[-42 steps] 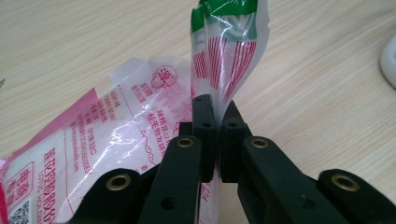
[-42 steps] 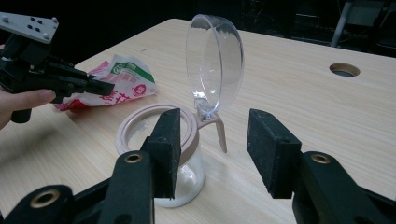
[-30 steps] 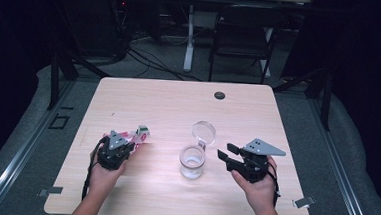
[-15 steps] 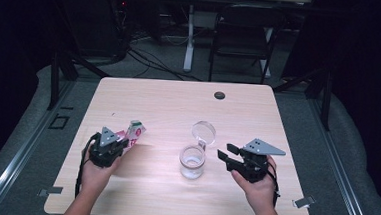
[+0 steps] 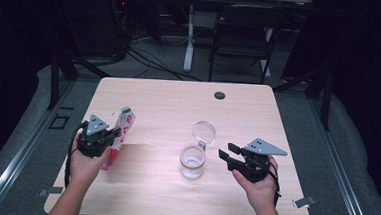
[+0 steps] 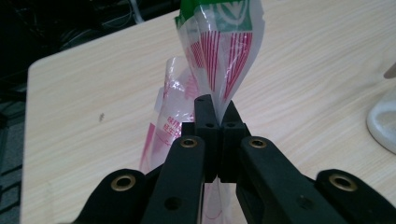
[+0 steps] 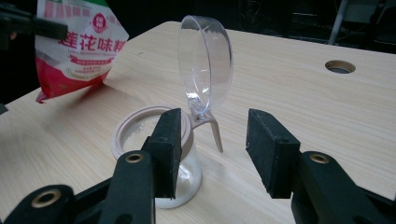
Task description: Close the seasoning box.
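I'm seeing a pale wooden table [image 5: 159, 100] carrying a glass jar [image 5: 192, 162], its hinged lid [image 5: 204, 132] standing open.

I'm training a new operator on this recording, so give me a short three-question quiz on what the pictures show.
1. True or false: the left gripper is shut on the bag.
2. The jar has its lid: A) screwed shut B) flipped open C) lying on the floor.
3. Which gripper has open jaws with nothing between the pads?

Key: 1 true. 2 B. 3 the right gripper, which points at the jar.
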The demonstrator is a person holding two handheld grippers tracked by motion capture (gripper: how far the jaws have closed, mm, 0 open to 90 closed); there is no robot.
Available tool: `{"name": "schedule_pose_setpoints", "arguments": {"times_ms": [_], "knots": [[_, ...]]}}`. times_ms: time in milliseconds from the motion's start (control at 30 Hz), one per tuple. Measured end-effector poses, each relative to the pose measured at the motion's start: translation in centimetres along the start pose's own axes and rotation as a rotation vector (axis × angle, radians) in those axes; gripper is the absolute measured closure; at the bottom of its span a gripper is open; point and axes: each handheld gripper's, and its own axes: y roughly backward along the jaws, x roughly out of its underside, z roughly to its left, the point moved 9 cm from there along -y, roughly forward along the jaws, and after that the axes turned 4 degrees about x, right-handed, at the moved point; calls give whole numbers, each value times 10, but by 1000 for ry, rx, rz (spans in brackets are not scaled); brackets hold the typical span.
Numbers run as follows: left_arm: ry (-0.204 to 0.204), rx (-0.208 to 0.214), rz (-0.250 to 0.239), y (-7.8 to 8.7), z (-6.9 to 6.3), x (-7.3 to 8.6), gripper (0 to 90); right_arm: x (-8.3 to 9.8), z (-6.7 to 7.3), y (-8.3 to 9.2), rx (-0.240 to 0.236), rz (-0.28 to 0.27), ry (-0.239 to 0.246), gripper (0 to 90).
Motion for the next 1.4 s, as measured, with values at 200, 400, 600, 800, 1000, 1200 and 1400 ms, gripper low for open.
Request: {"name": "schedule_pose_setpoints", "arguments": {"times_ms": [200, 400, 600, 800, 1000, 1200, 1400], "knots": [[8, -9, -7, 10, 14, -19, 900, -1, -1, 2, 2, -5, -3, 554], [27, 36, -34, 14, 10, -34, 900, -3, -2, 3, 2, -18, -5, 555], [-1, 68, -43, 11, -6, -43, 899, -3, -2, 3, 5, -17, -7, 555], [-15, 126, -46, 5, -26, -49, 900, -3, -2, 4, 2, -17, -8, 555], [-51, 187, -40, -3, -53, -56, 900, -3, -3, 4, 5, -21, -13, 555], [-88, 229, -34, -10, -75, -63, 900, -2, -4, 5, 4, -21, -14, 555], [-113, 276, -32, -17, -96, -66, 900, -2, -4, 6, 5, -21, -12, 558]]}}
